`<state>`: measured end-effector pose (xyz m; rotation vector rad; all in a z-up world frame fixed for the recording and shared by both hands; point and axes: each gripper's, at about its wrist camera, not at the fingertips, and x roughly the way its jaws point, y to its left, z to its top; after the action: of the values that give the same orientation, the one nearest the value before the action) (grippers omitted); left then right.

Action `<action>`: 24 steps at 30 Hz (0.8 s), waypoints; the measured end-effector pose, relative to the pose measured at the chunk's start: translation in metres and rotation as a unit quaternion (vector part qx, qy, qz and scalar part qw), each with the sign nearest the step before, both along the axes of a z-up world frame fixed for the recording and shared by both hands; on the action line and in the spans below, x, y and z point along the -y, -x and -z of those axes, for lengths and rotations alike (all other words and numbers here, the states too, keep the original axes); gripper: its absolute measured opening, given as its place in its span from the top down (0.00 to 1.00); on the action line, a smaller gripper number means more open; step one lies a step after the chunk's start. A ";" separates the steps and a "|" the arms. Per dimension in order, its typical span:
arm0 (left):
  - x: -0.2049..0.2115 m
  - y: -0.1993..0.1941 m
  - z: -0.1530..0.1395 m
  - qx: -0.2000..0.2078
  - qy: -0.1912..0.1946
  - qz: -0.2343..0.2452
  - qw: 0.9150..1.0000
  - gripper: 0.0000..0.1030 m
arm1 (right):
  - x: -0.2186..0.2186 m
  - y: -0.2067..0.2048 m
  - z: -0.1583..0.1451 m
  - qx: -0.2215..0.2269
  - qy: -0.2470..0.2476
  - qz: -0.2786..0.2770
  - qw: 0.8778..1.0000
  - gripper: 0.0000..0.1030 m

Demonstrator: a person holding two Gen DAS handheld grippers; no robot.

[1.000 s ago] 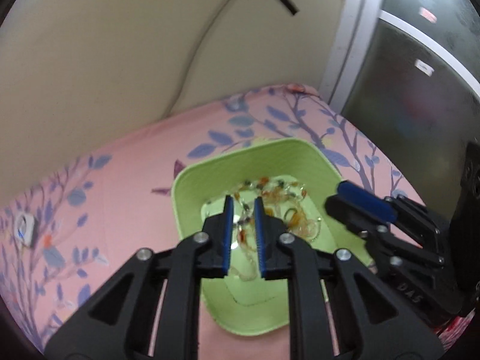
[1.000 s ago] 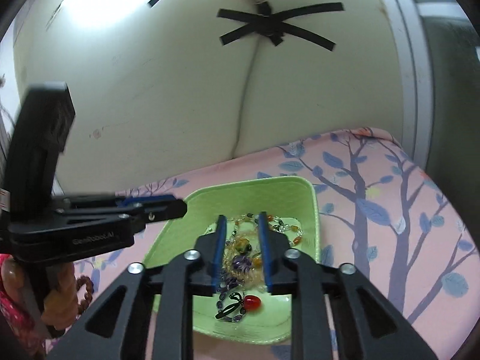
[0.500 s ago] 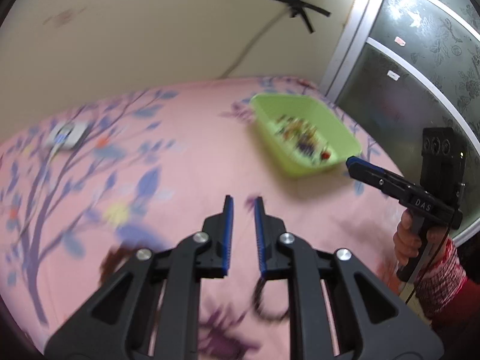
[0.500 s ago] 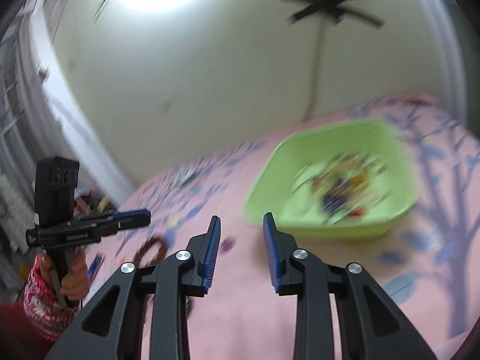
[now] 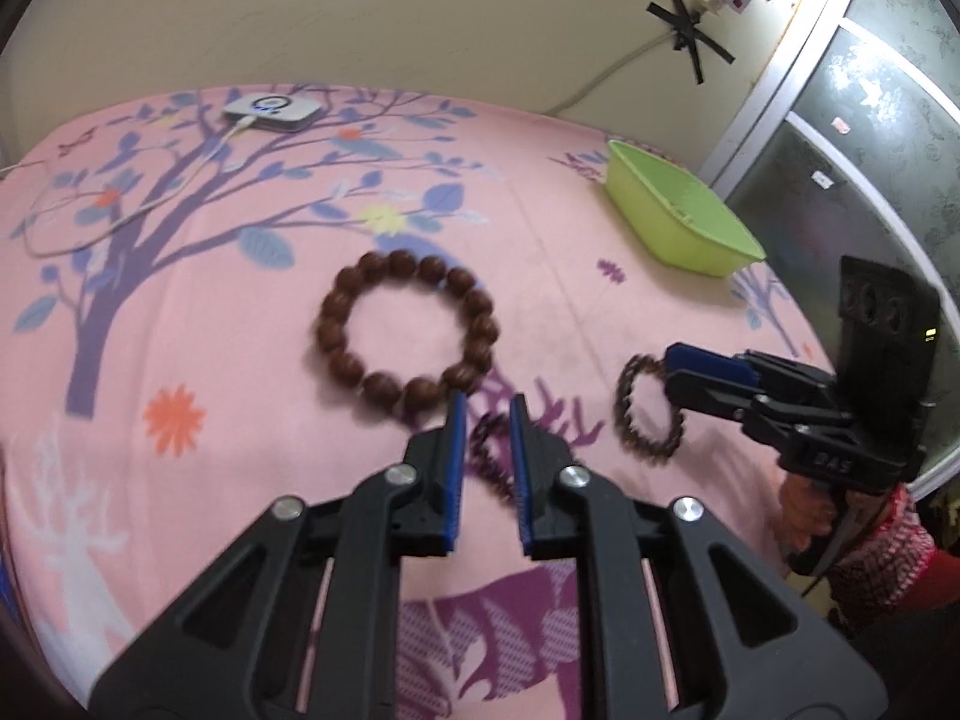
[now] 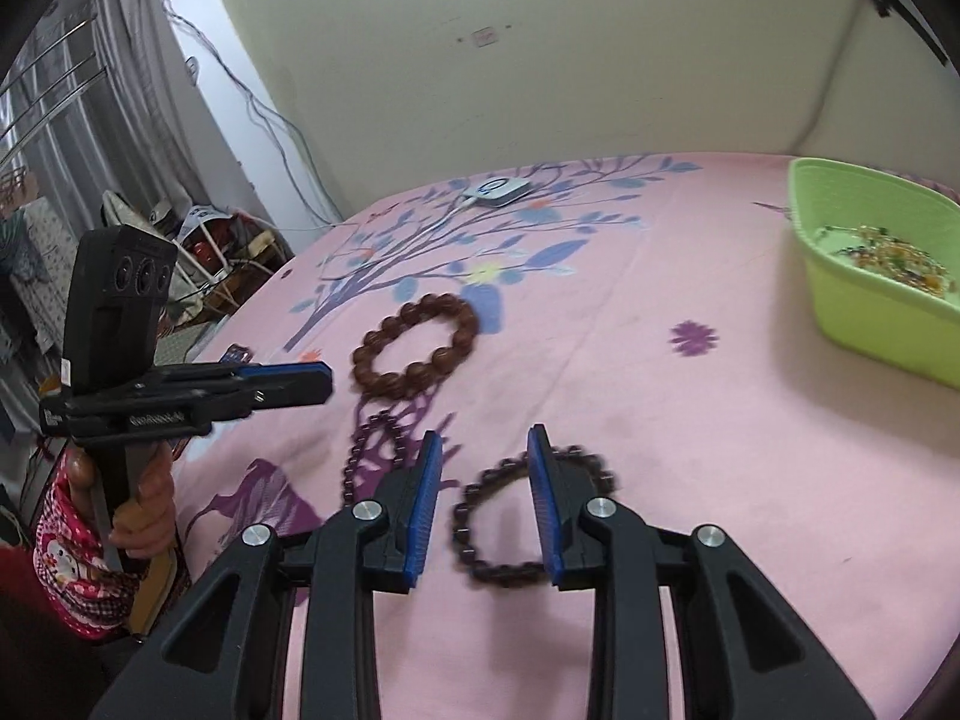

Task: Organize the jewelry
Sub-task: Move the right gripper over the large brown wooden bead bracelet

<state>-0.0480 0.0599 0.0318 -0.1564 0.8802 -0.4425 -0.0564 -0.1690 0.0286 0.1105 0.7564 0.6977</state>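
A pink sheet (image 5: 540, 192) printed with a purple tree is seen from above the left gripper (image 5: 485, 414), whose blue-padded fingers (image 5: 454, 468) are held apart over a thin dark beaded string (image 5: 489, 456). A large brown bead bracelet (image 5: 408, 330) is laid just beyond the fingertips. To the right, a smaller dark bracelet (image 5: 648, 414) is partly covered by the right gripper (image 5: 708, 372), gripped by a hand in a red sleeve. A green tray (image 5: 678, 216) is set well beyond, and a white device (image 5: 273, 111) with a cable is placed near the wall
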 end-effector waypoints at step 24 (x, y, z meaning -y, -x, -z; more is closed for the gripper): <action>-0.006 0.016 0.022 0.027 -0.113 -0.062 0.991 0.87 | -0.025 0.031 0.009 0.006 0.003 0.026 1.000 0.94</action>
<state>-0.0644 0.0658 0.0096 0.0085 0.8559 -0.2270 -0.0872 -0.1438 0.0193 0.1194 0.7422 0.6455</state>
